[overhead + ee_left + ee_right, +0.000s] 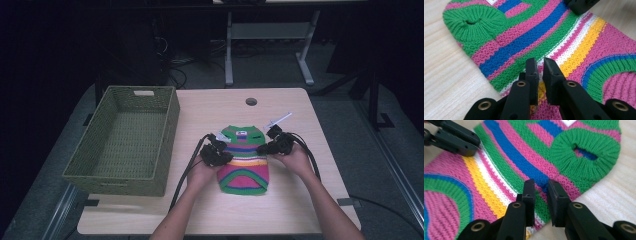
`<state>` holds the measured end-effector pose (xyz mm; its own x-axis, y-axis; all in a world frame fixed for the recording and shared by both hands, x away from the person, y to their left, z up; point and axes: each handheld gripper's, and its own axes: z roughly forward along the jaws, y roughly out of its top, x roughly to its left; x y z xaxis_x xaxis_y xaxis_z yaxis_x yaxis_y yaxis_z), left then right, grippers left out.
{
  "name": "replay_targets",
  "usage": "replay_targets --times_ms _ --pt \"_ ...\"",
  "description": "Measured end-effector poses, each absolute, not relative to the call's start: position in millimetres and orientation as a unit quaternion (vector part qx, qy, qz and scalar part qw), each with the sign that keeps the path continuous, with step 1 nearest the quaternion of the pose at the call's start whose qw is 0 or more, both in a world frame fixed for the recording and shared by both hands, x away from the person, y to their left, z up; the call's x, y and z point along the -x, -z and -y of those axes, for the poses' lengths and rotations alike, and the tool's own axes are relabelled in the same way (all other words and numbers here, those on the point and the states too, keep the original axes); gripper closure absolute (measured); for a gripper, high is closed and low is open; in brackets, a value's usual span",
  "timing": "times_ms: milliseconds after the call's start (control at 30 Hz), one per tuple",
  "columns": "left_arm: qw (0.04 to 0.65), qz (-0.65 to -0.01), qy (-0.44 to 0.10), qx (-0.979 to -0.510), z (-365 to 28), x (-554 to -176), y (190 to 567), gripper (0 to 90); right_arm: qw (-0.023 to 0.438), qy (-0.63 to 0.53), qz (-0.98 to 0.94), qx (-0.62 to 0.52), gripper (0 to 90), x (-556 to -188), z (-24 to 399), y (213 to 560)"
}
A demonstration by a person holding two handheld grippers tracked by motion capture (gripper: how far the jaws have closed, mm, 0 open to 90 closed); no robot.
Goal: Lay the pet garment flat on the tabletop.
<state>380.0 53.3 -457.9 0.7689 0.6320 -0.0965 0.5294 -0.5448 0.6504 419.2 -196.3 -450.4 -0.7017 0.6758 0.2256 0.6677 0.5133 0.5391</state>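
Lying flat at the centre of the high view, the striped sweater (243, 159) has the left gripper (220, 151) and right gripper (268, 146) at opposite edges, likely to fold it. Close views show both nearly clenched; I cannot tell whether either pinches knit. Basket (125, 140) sits left.

- Striped knit garment (244, 160) lay flat on light wood table (295, 210), right of centre.
- Left gripper (216, 151) sat at the garment's left edge, right gripper (274, 144) at its right edge; both touched it (jaw state couldn't be read from up here).
- Person's hands, left hand (202, 172) and right hand (296, 160), came in from the bottom.
- Green woven basket (125, 142) stood on table's left side, overhanging the edge.
- Round hole (251, 101) near table's far edge.
- White-legged stand (270, 35) on floor beyond.
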Motion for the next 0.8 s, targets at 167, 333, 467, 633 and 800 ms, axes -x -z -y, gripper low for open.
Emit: replay_targets --times_ms 167,333,467,633,800 --pt "0.357 -0.338 -0.079 -0.867 -58 -380 452 82.0 0.019 -0.316 -0.869 -0.381 72.4 -418 197 445" --pt "0.378 -0.349 -0.071 -0.855 -63 -379 449 77.5 0.015 -0.331 -0.865 -0.376 68.3 -417 198 443" --pt "0.389 -0.351 -0.067 -0.849 -66 -378 446 72.5 0.015 -0.337 -0.863 -0.375 60.5 -415 199 441" --pt "0.4 -0.354 -0.075 -0.842 -71 -375 442 59.5 0.014 -0.367 -0.852 -0.373 46.5 -411 203 431" --pt "0.403 -0.356 -0.082 -0.839 -73 -373 439 51.6 0.018 -0.375 -0.846 -0.379 40.2 -410 209 427"
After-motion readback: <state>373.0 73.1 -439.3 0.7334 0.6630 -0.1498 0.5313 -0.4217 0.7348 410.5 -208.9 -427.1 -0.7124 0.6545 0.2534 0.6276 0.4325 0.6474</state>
